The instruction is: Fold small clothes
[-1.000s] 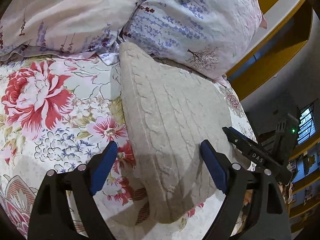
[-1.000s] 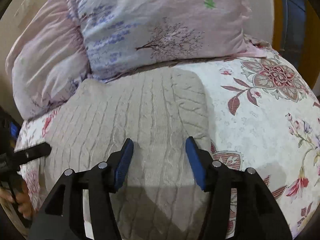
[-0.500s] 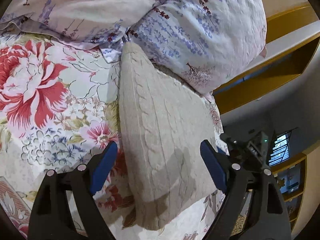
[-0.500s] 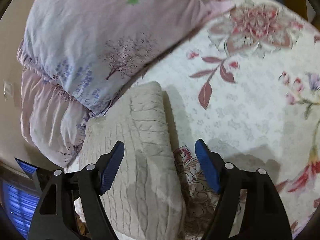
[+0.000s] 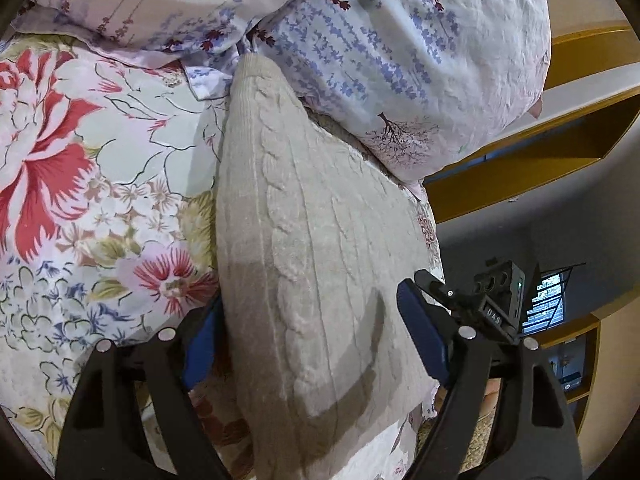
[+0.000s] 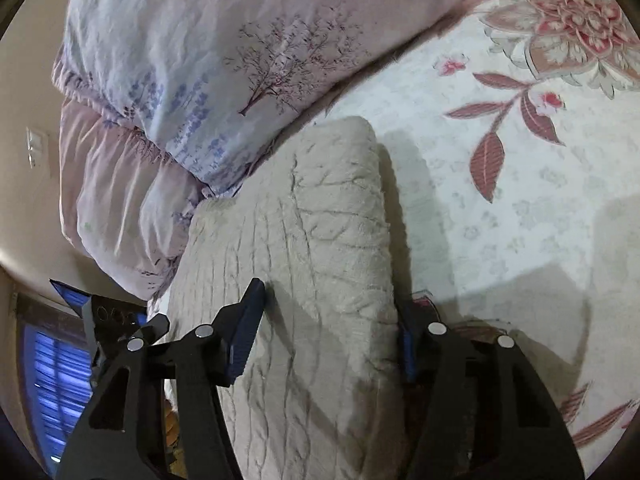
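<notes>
A folded beige cable-knit sweater lies on the floral bedsheet, its far end against the pillows. My left gripper is open and straddles the sweater's left edge, one blue pad beside the fold and one above the knit. The sweater also shows in the right wrist view. My right gripper is open and straddles its right edge, with the right pad tucked down beside the fold. The other gripper shows at the far side of each view.
Two pillows with lavender print lie stacked at the head of the bed, touching the sweater. Yellow wooden shelving and a window lie beyond the bed's right edge. Open floral sheet lies right of the sweater.
Both grippers have dropped lower and closer over the sweater's two side edges. The right gripper has opened wider and swung from the sweater's middle to its right edge.
</notes>
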{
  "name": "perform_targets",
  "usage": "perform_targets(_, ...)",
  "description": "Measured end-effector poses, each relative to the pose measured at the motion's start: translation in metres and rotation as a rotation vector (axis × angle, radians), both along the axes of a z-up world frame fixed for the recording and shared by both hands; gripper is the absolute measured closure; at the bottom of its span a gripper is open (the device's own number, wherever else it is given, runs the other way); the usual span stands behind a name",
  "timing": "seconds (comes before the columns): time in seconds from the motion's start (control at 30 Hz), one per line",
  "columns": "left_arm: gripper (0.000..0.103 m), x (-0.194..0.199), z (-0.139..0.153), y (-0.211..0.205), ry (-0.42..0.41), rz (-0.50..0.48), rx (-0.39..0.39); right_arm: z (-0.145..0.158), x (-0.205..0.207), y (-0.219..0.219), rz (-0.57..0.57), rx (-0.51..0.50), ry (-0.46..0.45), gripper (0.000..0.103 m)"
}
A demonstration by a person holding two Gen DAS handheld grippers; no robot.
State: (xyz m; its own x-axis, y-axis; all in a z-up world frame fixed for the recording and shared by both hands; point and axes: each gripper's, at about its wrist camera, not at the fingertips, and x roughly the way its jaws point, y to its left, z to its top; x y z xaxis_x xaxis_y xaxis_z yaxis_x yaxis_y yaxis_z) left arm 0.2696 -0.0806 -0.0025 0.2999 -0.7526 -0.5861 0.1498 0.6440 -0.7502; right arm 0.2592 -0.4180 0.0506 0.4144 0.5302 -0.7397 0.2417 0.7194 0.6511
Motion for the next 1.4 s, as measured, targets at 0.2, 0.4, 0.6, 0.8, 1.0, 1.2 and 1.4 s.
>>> perform_targets(0.2,0.053,0.001,-0.007,0.006,0.017,0.010,-0.035,0.000,-0.004,0.000,0.002,0.068,-0.028,0.074)
perform_targets(0.4,0.067,-0.009,0.009,0.015,-0.037,-0.027,-0.089,0.024,-0.009,0.014,0.000,0.088,-0.106,0.078)
perform_targets(0.6,0.067,-0.032,0.039,0.056,-0.110,-0.031,-0.075,0.053,-0.012,0.063,0.091,0.054,-0.172,0.079)
perform_targets(0.8,0.066,-0.051,0.052,0.132,-0.165,0.054,0.003,0.055,-0.006,0.138,0.236,-0.057,-0.254,0.081)
perform_targets(1.0,0.051,-0.041,0.007,0.166,-0.065,0.158,0.123,0.010,0.012,0.188,0.298,-0.220,-0.131,0.072)
perform_targets(1.2,0.041,-0.056,0.033,0.172,-0.198,0.224,0.273,0.037,0.000,0.173,0.217,-0.330,-0.160,0.058)
perform_targets(1.4,0.028,-0.097,0.063,0.144,-0.435,0.211,0.582,0.078,-0.035,0.197,0.305,-0.428,-0.379,0.059)
